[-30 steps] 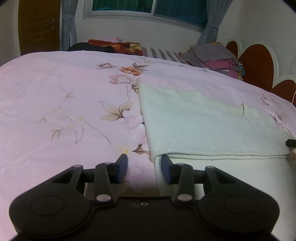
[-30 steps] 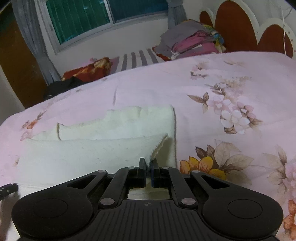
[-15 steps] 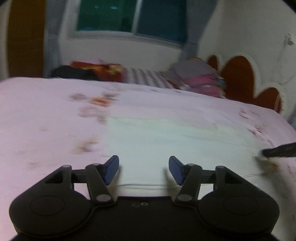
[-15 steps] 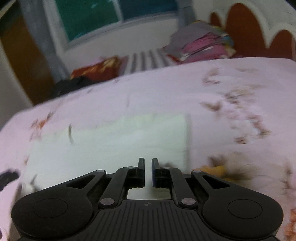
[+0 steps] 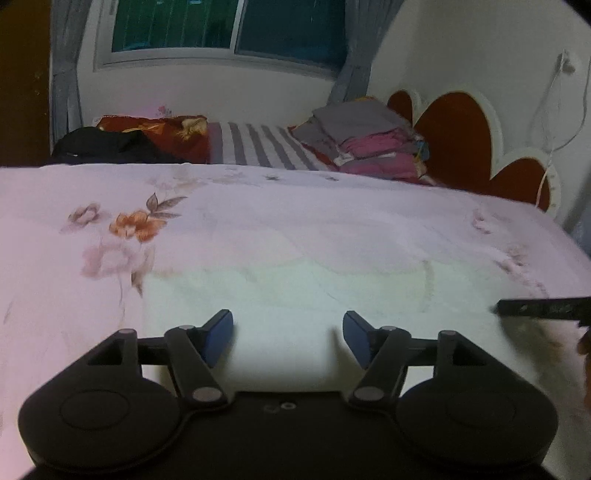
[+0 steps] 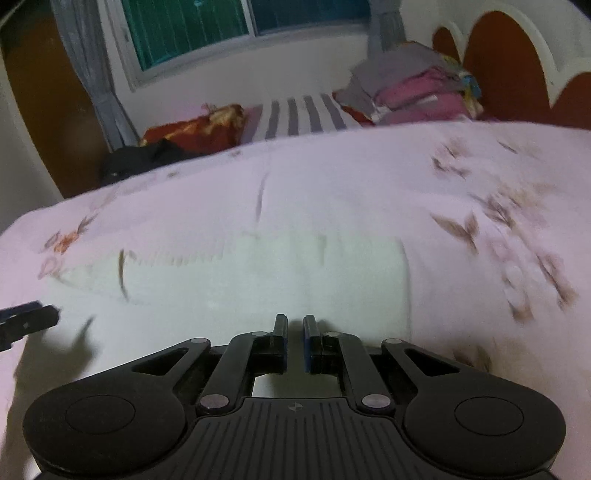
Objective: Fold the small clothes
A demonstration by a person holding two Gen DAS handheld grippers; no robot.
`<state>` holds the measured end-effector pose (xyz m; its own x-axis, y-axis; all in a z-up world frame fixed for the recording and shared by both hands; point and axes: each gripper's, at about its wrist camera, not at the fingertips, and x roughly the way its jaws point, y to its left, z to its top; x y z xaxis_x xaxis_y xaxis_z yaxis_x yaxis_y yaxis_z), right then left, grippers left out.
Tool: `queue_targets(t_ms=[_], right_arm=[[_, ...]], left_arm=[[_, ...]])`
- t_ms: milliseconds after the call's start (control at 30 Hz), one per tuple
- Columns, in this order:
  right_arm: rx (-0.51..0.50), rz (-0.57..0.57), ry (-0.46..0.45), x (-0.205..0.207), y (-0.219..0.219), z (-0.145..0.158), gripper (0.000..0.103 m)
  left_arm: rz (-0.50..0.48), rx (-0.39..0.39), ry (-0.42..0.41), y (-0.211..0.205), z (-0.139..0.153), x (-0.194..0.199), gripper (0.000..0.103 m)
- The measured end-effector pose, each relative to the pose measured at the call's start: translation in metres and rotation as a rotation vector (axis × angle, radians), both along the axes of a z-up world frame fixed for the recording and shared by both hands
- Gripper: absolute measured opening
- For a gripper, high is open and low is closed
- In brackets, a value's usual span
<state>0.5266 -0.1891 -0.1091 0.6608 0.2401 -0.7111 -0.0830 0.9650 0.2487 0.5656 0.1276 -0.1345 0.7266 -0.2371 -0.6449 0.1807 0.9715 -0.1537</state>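
Left gripper (image 5: 288,338): fingers spread wide, holding nothing. Right gripper (image 6: 294,341): fingers nearly together, narrow gap, nothing between. White cloth (image 5: 314,295) lies flat on the bedspread (image 5: 258,206), just ahead of both fingertips.

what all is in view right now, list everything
cloth: one, pale cream, lying flat on the bedspread right in front of both grippers
bedspread: one, pink with flower print, covering the bed
clothes pile: one stack, grey and pink, far end of the bed by the headboard
striped pillow: one, grey and white, far end, middle
red cushion: one, red with gold, far left
black item: one, far left, too dark to identify
headboard: one, red-brown with white edging, right
window: one, grey curtains at both sides
left gripper: black, blue pads, open wide over the cloth
right gripper: black, narrow gap, holding nothing
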Motion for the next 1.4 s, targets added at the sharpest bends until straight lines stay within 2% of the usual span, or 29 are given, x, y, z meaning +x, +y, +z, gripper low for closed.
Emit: queue_targets(t_ms=[100, 133, 200, 233, 300, 333, 400, 500, 533, 567, 633, 733, 833, 933, 1000, 1033, 1100, 1200, 1267, 1400], right_arm=[[-0.054, -0.014, 0.020, 0.027, -0.018, -0.010, 0.007], [-0.095, -0.055, 0.054, 0.034, -0.028, -0.017, 0.006], [-0.050, -0.075, 0.080, 0.040, -0.044, -0.015, 0.007], [-0.066, -0.079, 0.077, 0.038, -0.042, -0.009, 0.007], [-0.085, -0.082, -0.004, 0.027, -0.027, 0.008, 0.007], [-0.033, -0.049, -0.016, 0.024, -0.013, 0.012, 0.007], [0.022, 0.041, -0.013, 0.020, 0.024, 0.014, 0.007], [0.028, 0.142, 0.021, 0.019, 0.074, 0.008, 0.009], [0.028, 0.164, 0.026, 0.018, 0.084, 0.006, 0.015], [0.024, 0.170, 0.024, 0.017, 0.088, 0.004, 0.035], [0.012, 0.161, 0.015, 0.018, 0.087, -0.001, 0.044], [0.021, 0.214, 0.010, 0.010, 0.087, -0.007, 0.044], [-0.048, 0.215, -0.016, 0.008, 0.077, -0.011, 0.043], [-0.108, 0.070, -0.019, 0.003, 0.033, -0.009, 0.043], [-0.129, -0.038, 0.012, 0.000, -0.004, -0.012, 0.043], [-0.107, -0.071, 0.031, 0.000, -0.020, -0.013, 0.043], [-0.089, -0.106, 0.025, -0.005, -0.031, -0.006, 0.043], [-0.025, -0.037, -0.043, -0.026, -0.019, 0.013, 0.043], [-0.021, 0.045, -0.054, -0.038, 0.000, 0.014, 0.043], [-0.018, 0.137, -0.010, -0.048, 0.020, 0.002, 0.043]], left_arm=[[0.040, 0.035, 0.071, 0.021, -0.017, 0.025, 0.061], [0.045, 0.008, 0.066, 0.030, -0.019, 0.026, 0.060], [0.080, -0.020, 0.043, 0.038, -0.010, 0.018, 0.059], [0.097, -0.020, 0.024, 0.036, -0.004, 0.012, 0.060], [0.060, -0.059, -0.029, 0.018, 0.006, 0.002, 0.065], [0.026, -0.051, -0.039, 0.002, 0.008, 0.000, 0.067], [-0.057, -0.008, -0.045, -0.034, 0.010, 0.001, 0.068], [-0.107, 0.028, -0.042, -0.062, 0.003, 0.001, 0.068], [-0.092, 0.043, -0.028, -0.064, -0.002, 0.001, 0.068], [-0.076, 0.039, -0.018, -0.062, -0.004, 0.001, 0.068], [-0.049, 0.009, 0.000, -0.055, -0.009, -0.004, 0.069], [-0.038, 0.027, 0.020, -0.050, -0.017, -0.008, 0.069], [-0.009, 0.048, 0.014, -0.035, -0.020, -0.017, 0.069], [0.045, 0.064, 0.014, -0.004, -0.020, -0.030, 0.069], [0.078, 0.086, 0.025, 0.008, -0.018, -0.034, 0.069], [0.091, 0.101, 0.028, 0.008, -0.014, -0.036, 0.067], [0.085, 0.095, -0.018, 0.000, 0.000, -0.048, 0.067], [0.014, 0.129, -0.076, -0.025, 0.010, -0.067, 0.069], [-0.014, 0.124, -0.058, -0.036, 0.006, -0.073, 0.069], [-0.017, 0.138, -0.008, -0.036, -0.010, -0.081, 0.067]])
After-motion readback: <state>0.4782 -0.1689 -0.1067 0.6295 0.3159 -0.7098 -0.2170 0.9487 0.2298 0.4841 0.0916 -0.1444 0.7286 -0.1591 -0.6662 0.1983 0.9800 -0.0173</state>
